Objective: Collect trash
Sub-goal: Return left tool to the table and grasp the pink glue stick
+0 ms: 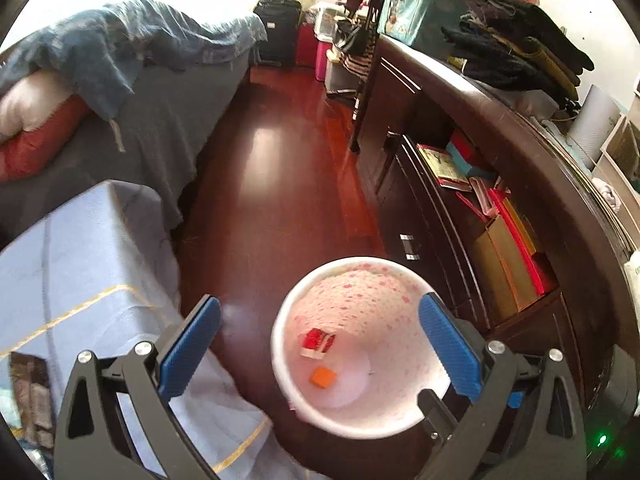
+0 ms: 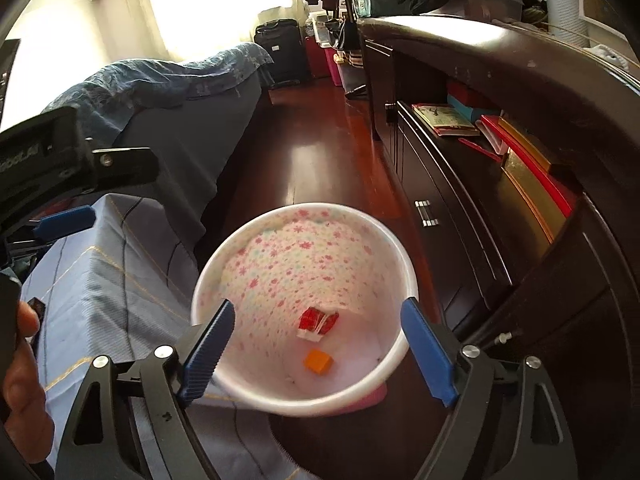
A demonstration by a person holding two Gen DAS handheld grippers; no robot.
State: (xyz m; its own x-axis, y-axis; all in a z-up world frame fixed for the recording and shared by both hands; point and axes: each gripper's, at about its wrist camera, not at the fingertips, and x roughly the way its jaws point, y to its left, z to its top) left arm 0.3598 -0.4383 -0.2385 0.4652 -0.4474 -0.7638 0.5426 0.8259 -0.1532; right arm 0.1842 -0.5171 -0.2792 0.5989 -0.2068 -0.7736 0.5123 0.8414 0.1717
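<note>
A white bin (image 1: 360, 259) with a pink flower-print lining stands on the red wood floor, beside the dark cabinet. In its bottom lie a red-and-white wrapper (image 1: 318, 342) and a small orange piece (image 1: 323, 377). My left gripper (image 1: 320, 302) hangs open over the bin's left side, nothing between its blue pads. In the right wrist view the same bin (image 2: 320, 205) sits below my right gripper (image 2: 318, 306), whose jaws are wide apart and empty above the wrapper (image 2: 318, 322) and orange piece (image 2: 317, 361). The left gripper's blue pad (image 2: 68, 216) shows at the left edge.
A light blue cloth-covered surface (image 1: 80, 260) is close on the left of the bin. Behind it is a bed (image 1: 120, 60) with a blue cover. A dark cabinet (image 1: 404, 184) with books on an open shelf runs along the right. A hand (image 2: 20, 360) shows at the left.
</note>
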